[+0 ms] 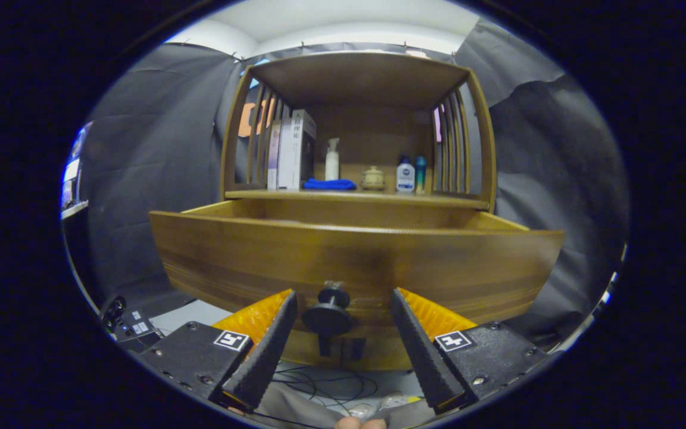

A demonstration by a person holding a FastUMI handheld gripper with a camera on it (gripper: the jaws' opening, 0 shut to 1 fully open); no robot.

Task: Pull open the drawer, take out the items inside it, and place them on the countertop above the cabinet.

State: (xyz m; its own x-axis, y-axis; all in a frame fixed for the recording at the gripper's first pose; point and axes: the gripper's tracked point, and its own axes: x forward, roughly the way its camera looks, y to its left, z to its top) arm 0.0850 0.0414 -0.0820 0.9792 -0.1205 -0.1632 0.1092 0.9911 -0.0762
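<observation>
You had the drawer (355, 262) pulled out from under the countertop (355, 195). Your gripper (343, 310) stood released, its fingers apart on either side of the knob (329, 314), touching nothing. The drawer's contents were hidden behind its front; taking them out remained.

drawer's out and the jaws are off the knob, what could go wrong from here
1. The gripper is open, the knob between its jaws untouched. Lifting straight up could catch a jaw on the knob or the drawer front.
2. The front hides what is inside, so a low reach goes in blind.
3. The countertop already holds boxes, a cloth, a spray bottle, a jar and bottles, so placing there could topple one.
</observation>
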